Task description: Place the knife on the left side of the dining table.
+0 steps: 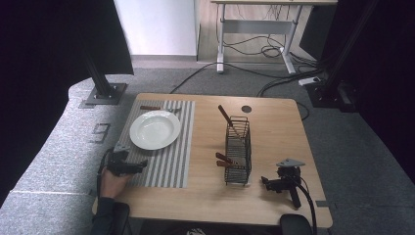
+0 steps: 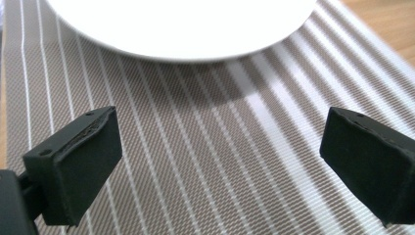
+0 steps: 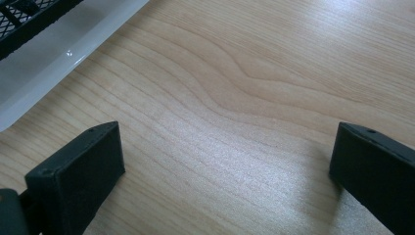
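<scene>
A white plate (image 1: 154,129) rests on a grey striped placemat (image 1: 172,161) at the table's left. A brown-handled utensil (image 1: 156,108) lies on the mat behind the plate. A black wire basket (image 1: 238,152) stands mid-table with brown-handled utensils (image 1: 225,115) sticking out of it. My left gripper (image 1: 139,166) is held by a hand at the mat's near left corner, open and empty. In the left gripper view its jaws stand wide apart over the placemat (image 2: 205,161), with the plate (image 2: 186,24) just ahead. My right gripper (image 1: 266,182) sits open on the bare wood, right of the basket (image 3: 24,19).
The basket stands on a clear tray (image 3: 63,58). A round cable hole (image 1: 246,108) is in the table's far edge. Beyond the table are a desk frame (image 1: 254,29), floor cables (image 1: 254,49) and a dark post base (image 1: 105,93).
</scene>
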